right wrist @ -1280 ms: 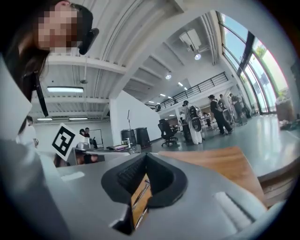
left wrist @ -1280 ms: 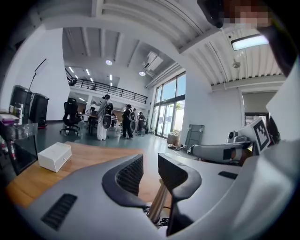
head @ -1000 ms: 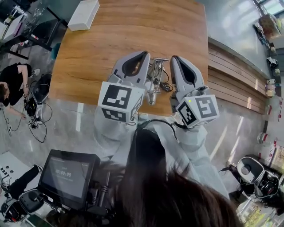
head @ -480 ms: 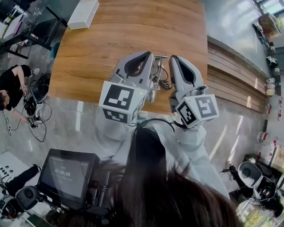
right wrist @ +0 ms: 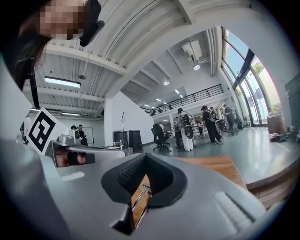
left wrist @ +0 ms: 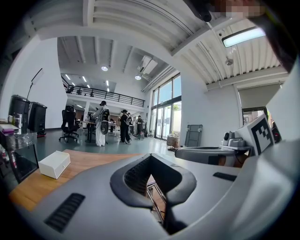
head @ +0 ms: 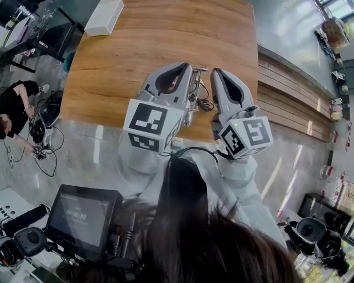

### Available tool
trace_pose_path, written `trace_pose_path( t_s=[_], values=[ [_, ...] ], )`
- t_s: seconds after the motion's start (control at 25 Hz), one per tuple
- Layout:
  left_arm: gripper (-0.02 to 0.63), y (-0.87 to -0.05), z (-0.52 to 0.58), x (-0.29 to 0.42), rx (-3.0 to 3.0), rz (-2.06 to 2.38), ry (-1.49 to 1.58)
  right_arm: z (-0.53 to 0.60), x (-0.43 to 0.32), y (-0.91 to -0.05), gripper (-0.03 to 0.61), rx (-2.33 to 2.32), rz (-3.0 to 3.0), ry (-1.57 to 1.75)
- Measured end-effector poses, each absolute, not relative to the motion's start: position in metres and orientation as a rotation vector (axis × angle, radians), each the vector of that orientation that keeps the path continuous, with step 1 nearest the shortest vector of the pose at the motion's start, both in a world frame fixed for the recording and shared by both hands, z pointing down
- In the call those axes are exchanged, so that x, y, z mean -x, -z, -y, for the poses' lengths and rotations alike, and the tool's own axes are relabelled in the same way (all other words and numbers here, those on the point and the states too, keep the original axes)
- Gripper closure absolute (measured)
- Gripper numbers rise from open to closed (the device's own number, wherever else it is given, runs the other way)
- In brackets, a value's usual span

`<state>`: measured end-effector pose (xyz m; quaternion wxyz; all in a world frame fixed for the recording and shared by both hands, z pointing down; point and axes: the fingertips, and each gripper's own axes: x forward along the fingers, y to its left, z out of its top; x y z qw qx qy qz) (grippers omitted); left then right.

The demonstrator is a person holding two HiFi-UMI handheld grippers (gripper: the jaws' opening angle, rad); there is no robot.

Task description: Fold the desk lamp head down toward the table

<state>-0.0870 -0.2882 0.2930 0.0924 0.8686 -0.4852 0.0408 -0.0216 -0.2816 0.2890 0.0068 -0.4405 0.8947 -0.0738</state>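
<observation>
A small metal desk lamp (head: pixel 194 98) with thin rods and a dark cable stands near the front edge of the wooden table (head: pixel 138 50). It sits in the narrow gap between my two grippers. My left gripper (head: pixel 184 67) is shut and empty, close against the lamp's left side and hiding part of it. To the lamp's right, my right gripper (head: pixel 217 72) is likewise shut with nothing in it. In the left gripper view the lamp's rods (left wrist: pixel 154 196) show below the shut left gripper (left wrist: pixel 151 156). The right gripper view shows a lamp rod (right wrist: pixel 140 196) under the closed right gripper (right wrist: pixel 146 155).
A white box (head: pixel 104 16) lies at the table's far left corner, also in the left gripper view as the white box (left wrist: pixel 54 164). A monitor (head: pixel 83 221) stands on the floor at lower left. A person (head: pixel 12 105) crouches at left. A slatted wooden bench (head: pixel 287 94) runs along the right.
My left gripper has shifted slightly right, closer to the lamp, and now covers more of it. The right gripper has stayed where it was.
</observation>
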Motion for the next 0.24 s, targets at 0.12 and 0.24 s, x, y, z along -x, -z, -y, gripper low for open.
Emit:
trace_pose_path(
  t_s=[0.12, 0.24],
  values=[
    [0.614, -0.296, 0.2903, 0.0875, -2.578, 1.439, -0.127, 0.2833, 0.0229, -0.2907, 0.578, 1.373, -2.8, 0.236],
    [0.612, -0.3015, 0.2968, 0.0864, -2.58, 1.429, -0.138, 0.2892, 0.022, -0.2945, 0.578, 1.382, -2.793, 0.244]
  ],
)
